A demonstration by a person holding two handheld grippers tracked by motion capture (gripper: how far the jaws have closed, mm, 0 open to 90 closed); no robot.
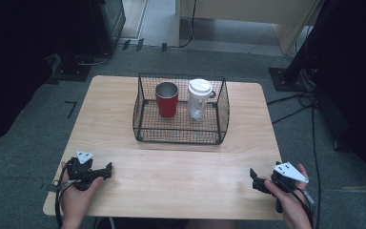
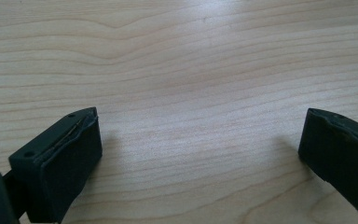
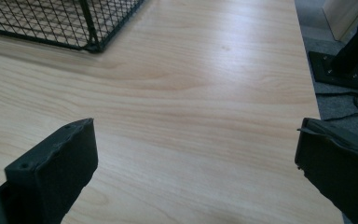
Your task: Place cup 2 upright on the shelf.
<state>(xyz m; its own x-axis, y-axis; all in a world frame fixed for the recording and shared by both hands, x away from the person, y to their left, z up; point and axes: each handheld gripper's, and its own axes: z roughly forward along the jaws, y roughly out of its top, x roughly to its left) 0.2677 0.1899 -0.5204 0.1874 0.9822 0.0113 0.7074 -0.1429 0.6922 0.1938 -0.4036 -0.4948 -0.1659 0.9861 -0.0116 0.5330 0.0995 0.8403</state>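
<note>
**Red metal cup and white plastic cup wait in the basket**

The red metal cup and the clear plastic cup with a white lid stand side by side in the black wire basket at the back of the wooden desk. The left tool and right tool rest near the front, far from the basket, both with jaws wide apart and empty. The red cup looks hard and slippery, probably light. Grabbing it around the middle seems best.

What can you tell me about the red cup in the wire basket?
The red cup stands upright in the left half of the black wire basket, at the far middle of the wooden table. It is a tall, slightly tapered tumbler with a silvery metal-looking rim, open on top with no lid. A clear lidded cup stands beside it, apart.
</note>
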